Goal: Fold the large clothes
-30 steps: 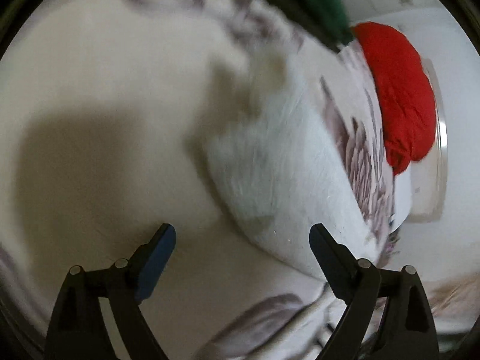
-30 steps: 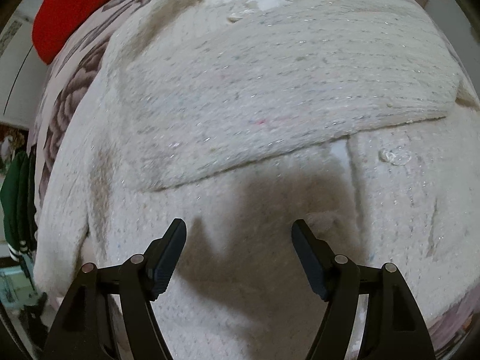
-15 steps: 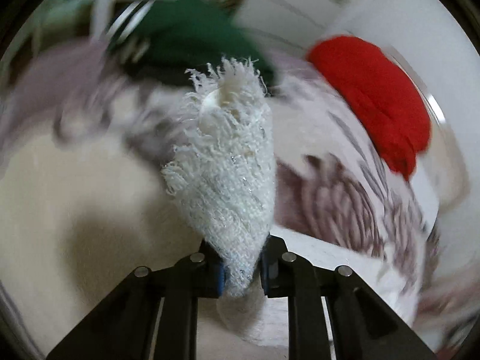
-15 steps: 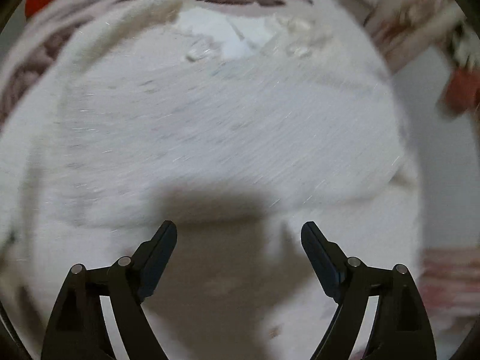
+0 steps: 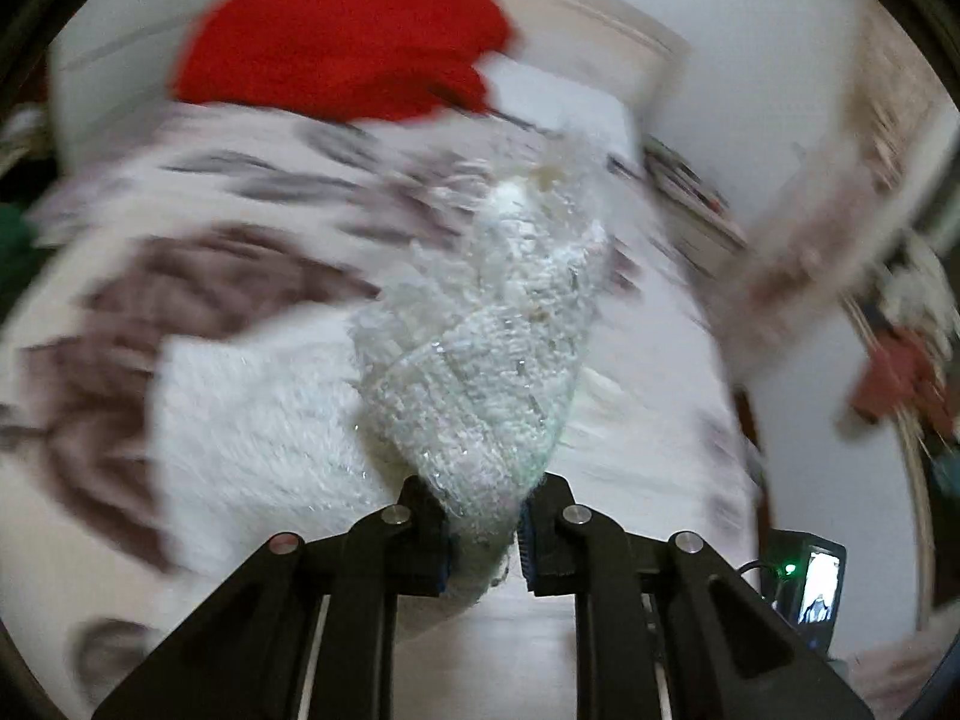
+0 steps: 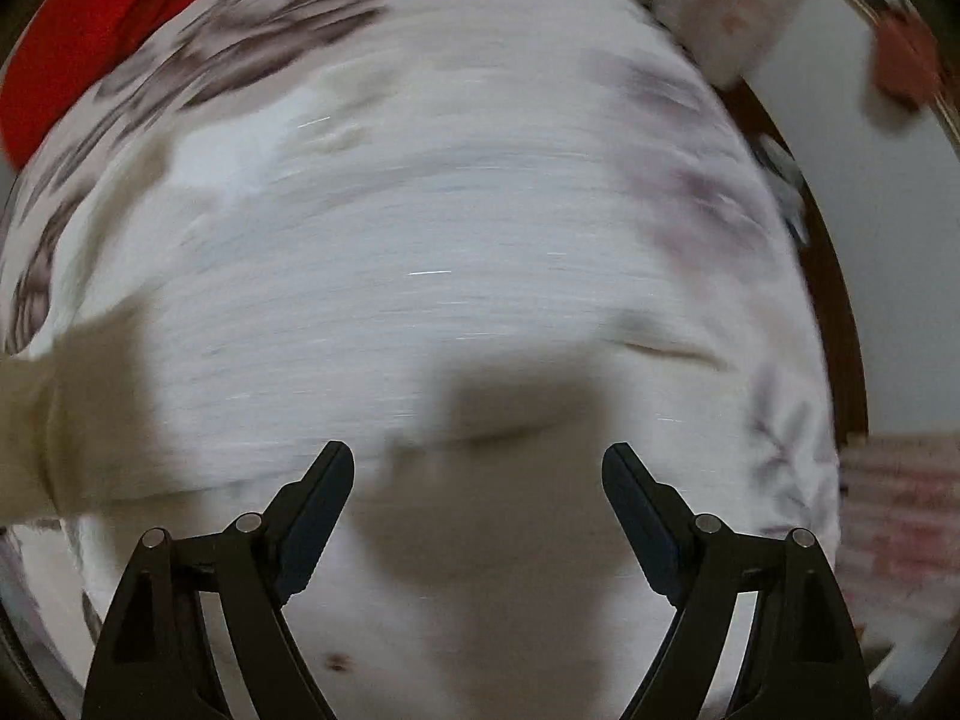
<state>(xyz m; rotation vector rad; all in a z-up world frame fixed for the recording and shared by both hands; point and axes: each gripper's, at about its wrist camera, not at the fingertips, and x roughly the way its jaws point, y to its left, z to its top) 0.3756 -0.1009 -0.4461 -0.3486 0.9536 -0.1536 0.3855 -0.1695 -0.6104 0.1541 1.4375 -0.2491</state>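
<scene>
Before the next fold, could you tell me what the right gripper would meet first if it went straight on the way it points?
Most likely the white knit garment spread on the floral sheet. The right gripper hangs open above it with nothing between its fingers; the blur leaves the gap unclear.

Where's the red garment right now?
Left wrist view: red garment lies top left, at the floral bedsheet's far edge, beyond the white knit.

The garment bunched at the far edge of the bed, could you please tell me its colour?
Bright red garment, plain with no visible pattern; it shows best in the left wrist view.
</scene>
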